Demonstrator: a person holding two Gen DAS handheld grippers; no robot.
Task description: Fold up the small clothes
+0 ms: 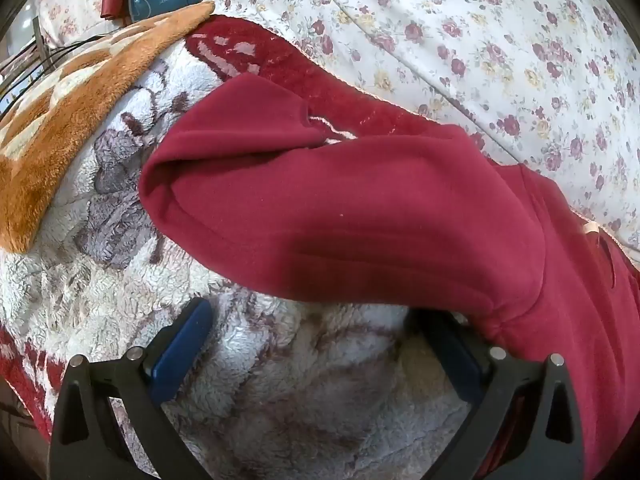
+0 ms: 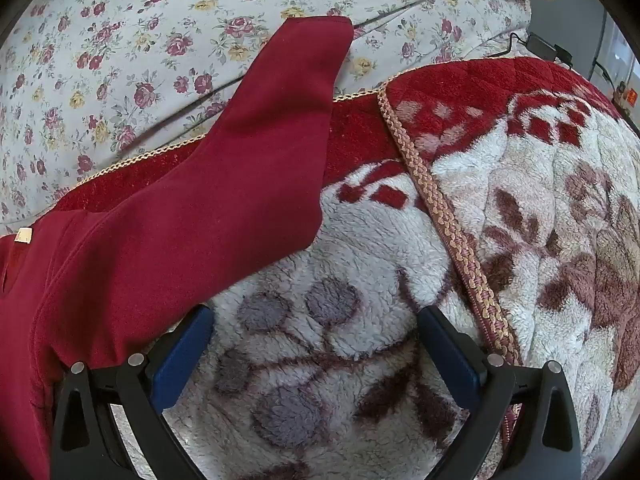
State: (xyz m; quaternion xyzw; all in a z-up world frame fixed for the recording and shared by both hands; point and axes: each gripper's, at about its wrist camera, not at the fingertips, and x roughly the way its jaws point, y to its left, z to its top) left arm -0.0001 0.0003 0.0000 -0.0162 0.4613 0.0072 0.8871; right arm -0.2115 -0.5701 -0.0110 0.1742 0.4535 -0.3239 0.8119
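The left gripper [image 1: 312,332] stands wide open with nothing between its blue pads [image 1: 182,344]; only fleecy blanket [image 1: 120,272] shows in the gap; the right-hand finger seems to lie just under the edge of a red sleeve [image 1: 340,208], though contact cannot be told. The right gripper [image 2: 316,340] is likewise spread wide and empty; its left-hand pad [image 2: 180,356] sits at the edge of the other sleeve [image 2: 240,152], over blanket. The red garment [image 2: 80,280] lies spread on the blanket, one sleeve stretched out on each side, the right one reaching onto the floral sheet [image 2: 120,40]. By my judgement the folding has barely begun; no fold shows, both sleeves are left to bring in, then the body.
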